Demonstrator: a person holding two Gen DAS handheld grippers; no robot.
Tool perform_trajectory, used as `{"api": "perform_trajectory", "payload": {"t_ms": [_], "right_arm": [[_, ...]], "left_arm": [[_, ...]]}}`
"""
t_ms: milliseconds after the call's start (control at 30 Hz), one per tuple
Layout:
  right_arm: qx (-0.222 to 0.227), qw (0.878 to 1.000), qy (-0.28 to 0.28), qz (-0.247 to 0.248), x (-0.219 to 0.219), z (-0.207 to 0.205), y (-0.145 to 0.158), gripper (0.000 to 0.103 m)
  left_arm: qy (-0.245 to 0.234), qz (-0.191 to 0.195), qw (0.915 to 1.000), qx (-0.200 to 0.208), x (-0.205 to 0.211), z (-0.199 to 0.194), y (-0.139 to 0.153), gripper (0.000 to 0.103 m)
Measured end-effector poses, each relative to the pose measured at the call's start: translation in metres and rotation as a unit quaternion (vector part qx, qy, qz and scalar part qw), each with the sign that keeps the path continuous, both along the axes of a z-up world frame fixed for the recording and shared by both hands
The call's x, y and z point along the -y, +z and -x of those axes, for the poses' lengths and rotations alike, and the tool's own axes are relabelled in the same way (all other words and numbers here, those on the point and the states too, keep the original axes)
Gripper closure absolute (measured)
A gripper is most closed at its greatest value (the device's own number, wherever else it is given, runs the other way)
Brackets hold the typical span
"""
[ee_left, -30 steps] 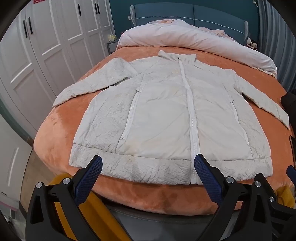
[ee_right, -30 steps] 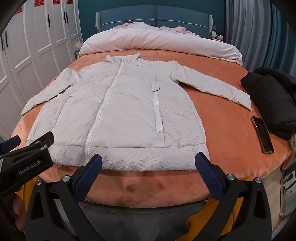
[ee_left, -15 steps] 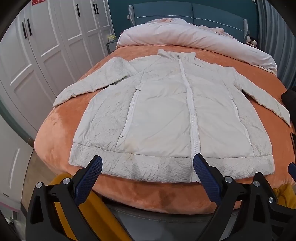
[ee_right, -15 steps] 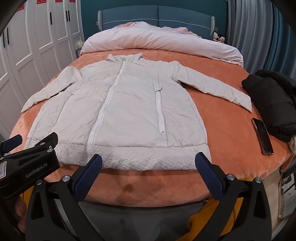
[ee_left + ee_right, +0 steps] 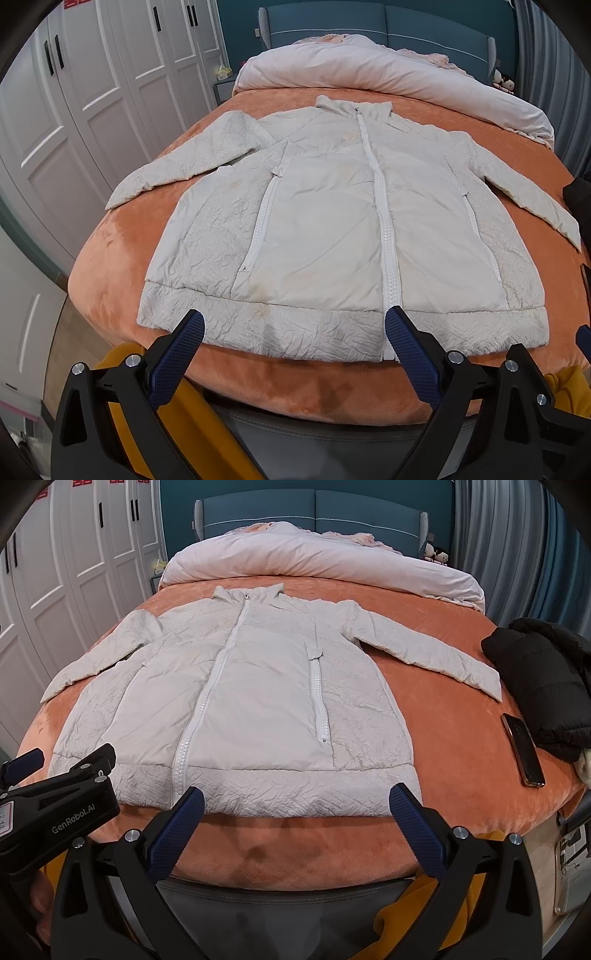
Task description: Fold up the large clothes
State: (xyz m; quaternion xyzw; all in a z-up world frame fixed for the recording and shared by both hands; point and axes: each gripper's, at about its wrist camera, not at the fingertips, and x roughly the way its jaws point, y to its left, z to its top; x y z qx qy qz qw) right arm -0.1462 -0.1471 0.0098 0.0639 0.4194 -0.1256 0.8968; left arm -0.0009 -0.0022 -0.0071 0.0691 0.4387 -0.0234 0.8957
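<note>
Left wrist view: the white puffer jacket point(image 5: 332, 229) lies face up and zipped on the orange blanket point(image 5: 110, 266), collar toward the rolled duvet point(image 5: 388, 74), hem nearest the camera, both sleeves spread outward. The left gripper point(image 5: 293, 343) hangs just short of the hem, its blue fingers spread wide and holding nothing. The left sleeve point(image 5: 184, 162) angles away from the jacket's body toward the white wardrobe point(image 5: 92, 92).

Right wrist view: the right gripper point(image 5: 295, 812) also sits before the hem, fingers wide apart and empty. The right sleeve point(image 5: 424, 653) reaches out from the jacket toward a black garment point(image 5: 543, 686), and a phone point(image 5: 524, 749) lies just beside that garment, apart from the jacket's hem corner.

Folding has not started, by my reading. A good first move would be to pinch each sleeve near its cuff and lay it across the chest, parallel to the main zipper point(image 5: 207, 694), before doubling the body. Grip the full padded thickness, lift enough to clear the blanket's plush, and keep the right sleeve's sweep away from the phone.
</note>
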Motion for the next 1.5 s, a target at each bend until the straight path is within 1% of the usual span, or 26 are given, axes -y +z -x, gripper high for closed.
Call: {"api": "perform_trajectory", "payload": {"t_ms": [1167, 1267, 1333, 1367, 1433, 1500], "right_arm": [[-0.011, 1.0, 0.0, 0.007, 0.0, 0.0, -0.005, 0.005], [-0.016, 1.0, 0.012, 0.009, -0.005, -0.001, -0.007, 0.005], [-0.012, 0.999, 0.019, 0.023, -0.014, -0.001, -0.006, 0.005], [-0.011, 0.999, 0.02, 0.039, -0.018, -0.001, -0.006, 0.005], [-0.009, 0.999, 0.031, 0.044, -0.021, -0.001, -0.005, 0.005], [-0.01, 0.999, 0.029, 0.044, -0.019, 0.0, -0.005, 0.005]], "left_arm": [[0.004, 0.002, 1.0, -0.007, -0.002, 0.0, -0.009, 0.009], [-0.01, 0.01, 0.9999, -0.009, 0.0, 0.001, -0.008, 0.009], [-0.021, -0.004, 0.9998, 0.001, 0.008, 0.006, -0.007, 0.01], [-0.021, -0.008, 0.9997, 0.008, 0.009, 0.008, -0.006, 0.01], [-0.024, -0.005, 0.9997, 0.006, 0.009, 0.007, -0.005, 0.009], [-0.012, -0.005, 0.9999, 0.011, 0.005, 0.005, -0.003, 0.009]]}}
